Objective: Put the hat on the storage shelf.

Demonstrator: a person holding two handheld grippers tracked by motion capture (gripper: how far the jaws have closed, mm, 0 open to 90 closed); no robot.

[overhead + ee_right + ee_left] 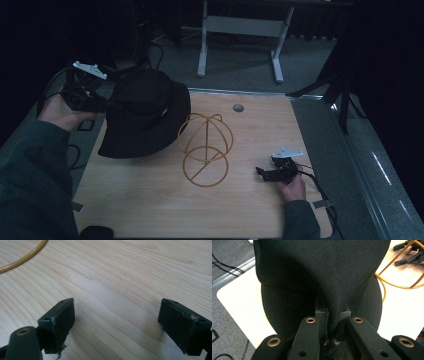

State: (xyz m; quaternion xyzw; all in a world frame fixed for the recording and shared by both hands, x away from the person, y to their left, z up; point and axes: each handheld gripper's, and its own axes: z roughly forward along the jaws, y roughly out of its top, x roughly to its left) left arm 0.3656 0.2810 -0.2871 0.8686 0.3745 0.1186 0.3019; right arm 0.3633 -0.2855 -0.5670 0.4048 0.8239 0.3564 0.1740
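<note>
A black bucket hat hangs lifted over the table's left side, its brim tilted down toward the wood. My left gripper is shut on the hat's cloth; in the left gripper view the fabric is pinched between the jaws. A yellow wire hat stand with a domed top and a ring base sits in the middle of the table. My right gripper rests low on the table to the right of the stand, open, with bare wood between its fingers.
The wooden table has a round grommet hole near its far edge. Black cables trail off both grippers. A white desk frame stands on the floor beyond the table. The stand's ring curves past the right gripper's upper left.
</note>
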